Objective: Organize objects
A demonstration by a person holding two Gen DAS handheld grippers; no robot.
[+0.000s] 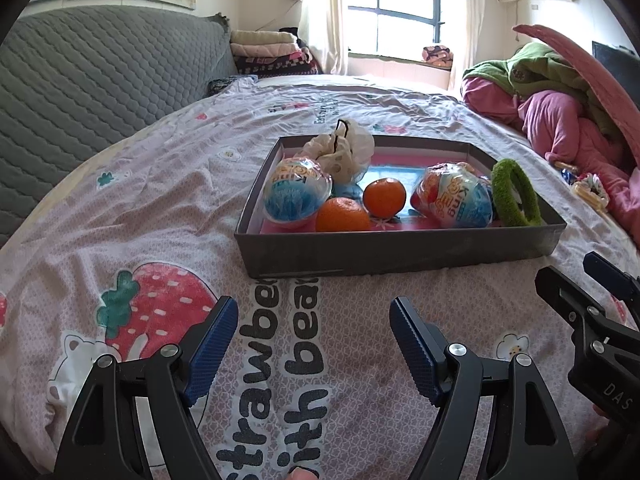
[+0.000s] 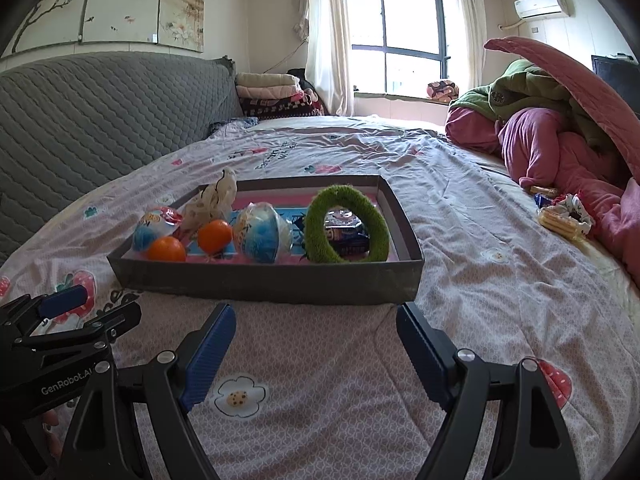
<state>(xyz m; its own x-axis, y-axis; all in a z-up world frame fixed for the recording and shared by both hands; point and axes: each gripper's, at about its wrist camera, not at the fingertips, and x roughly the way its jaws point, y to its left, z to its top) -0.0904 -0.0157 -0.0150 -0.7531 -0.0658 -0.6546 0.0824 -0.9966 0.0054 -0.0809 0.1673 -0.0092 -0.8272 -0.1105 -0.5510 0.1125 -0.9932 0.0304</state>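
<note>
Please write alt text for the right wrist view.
An open right claw hovers over a bed before a grey tray holding two oranges, a green ring and wrapped toys.

The right tool (image 2: 312,320) hovers over the pink printed bedsheet (image 2: 460,240), its blue-padded jaws spread wide with nothing between them. At twelve o'clock from it, just beyond the fingertips, sits a shallow grey cardboard tray (image 2: 264,278). Inside, from nine to three o'clock: a blue-and-white wrapped egg-shaped toy (image 2: 150,228), two round orange tangerines (image 2: 166,249) (image 2: 215,236), a white crumpled plastic bag (image 2: 214,200), a second wrapped egg toy (image 2: 260,236), and a fuzzy green ring (image 2: 320,216) standing on edge against a dark packet (image 2: 348,236). The left tool (image 2: 92,302) shows at nine o'clock.
</note>
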